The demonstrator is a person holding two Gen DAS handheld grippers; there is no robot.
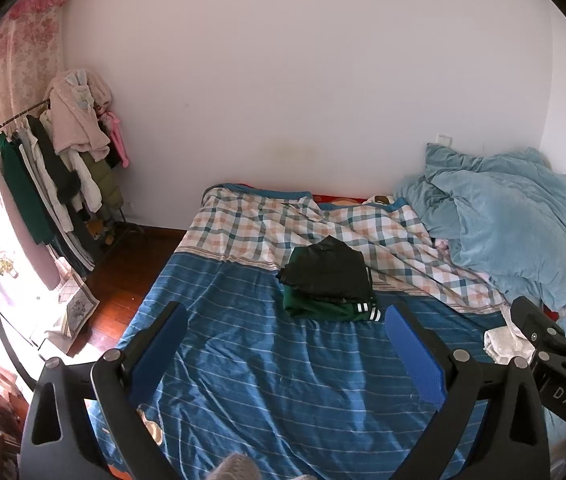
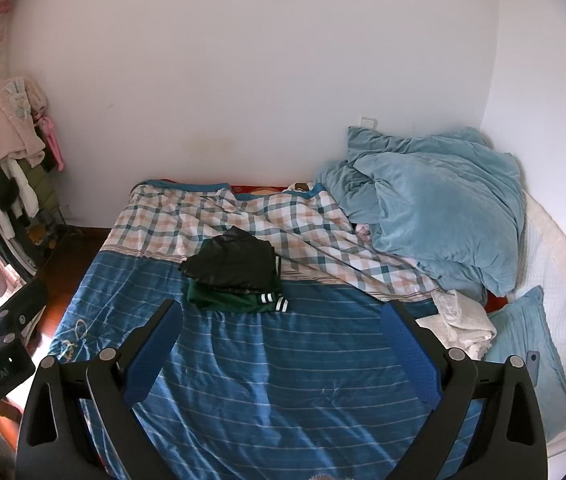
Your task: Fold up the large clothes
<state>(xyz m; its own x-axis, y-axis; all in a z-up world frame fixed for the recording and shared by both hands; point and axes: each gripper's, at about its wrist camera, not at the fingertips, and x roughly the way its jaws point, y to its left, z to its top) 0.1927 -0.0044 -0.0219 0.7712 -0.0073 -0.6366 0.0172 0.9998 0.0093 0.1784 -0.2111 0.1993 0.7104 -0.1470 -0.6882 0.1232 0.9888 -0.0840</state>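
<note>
A folded stack lies mid-bed: a black garment (image 1: 329, 266) on top of a green garment with white-striped cuffs (image 1: 331, 309). It also shows in the right wrist view (image 2: 235, 266). A crumpled white garment (image 2: 461, 322) lies at the bed's right side, also seen in the left wrist view (image 1: 505, 340). My left gripper (image 1: 287, 320) is open and empty above the blue striped bedspread (image 1: 267, 380), short of the stack. My right gripper (image 2: 281, 320) is open and empty, also above the bedspread (image 2: 283, 392). The right gripper shows at the right edge of the left wrist view (image 1: 551, 312).
A light blue duvet (image 2: 439, 204) is heaped at the back right over a plaid sheet (image 2: 211, 216). A light blue pillow (image 2: 531, 344) lies at the right. A clothes rack (image 1: 63, 168) stands at the left by the wooden floor (image 1: 123, 280).
</note>
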